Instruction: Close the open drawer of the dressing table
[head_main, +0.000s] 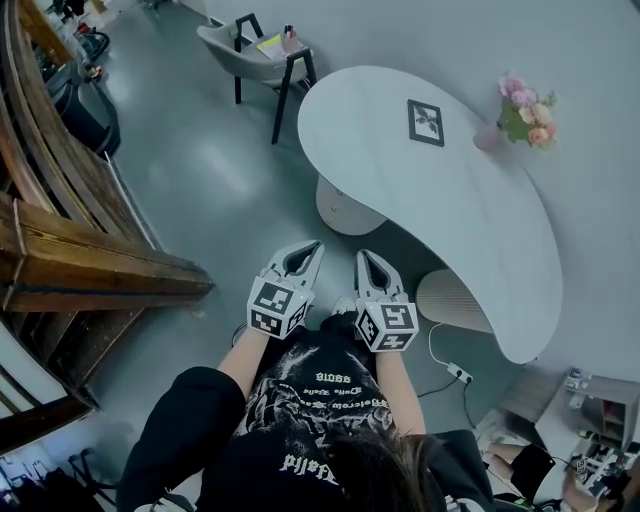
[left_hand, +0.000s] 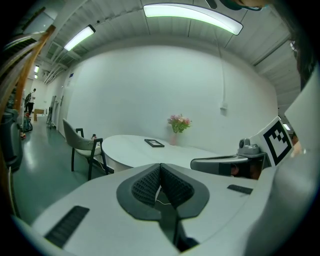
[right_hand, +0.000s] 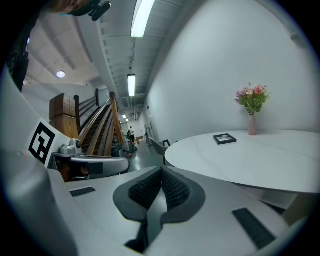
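The white curved dressing table (head_main: 470, 210) stands ahead and to my right, and no drawer shows in any view. My left gripper (head_main: 314, 246) and right gripper (head_main: 362, 254) hang side by side in front of the person's chest, short of the table's near edge. Both are shut with nothing between the pads. In the left gripper view the left gripper (left_hand: 160, 165) has its ribbed pads meeting at the tips, with the table (left_hand: 145, 150) beyond. The right gripper (right_hand: 161, 169) looks the same in its own view, with the table (right_hand: 250, 157) to its right.
On the table lie a black picture frame (head_main: 426, 122) and a vase of pink flowers (head_main: 527, 110). A grey chair (head_main: 255, 55) stands behind its far end. A wooden staircase (head_main: 70, 240) fills the left. A power strip (head_main: 460, 375) lies on the floor at right.
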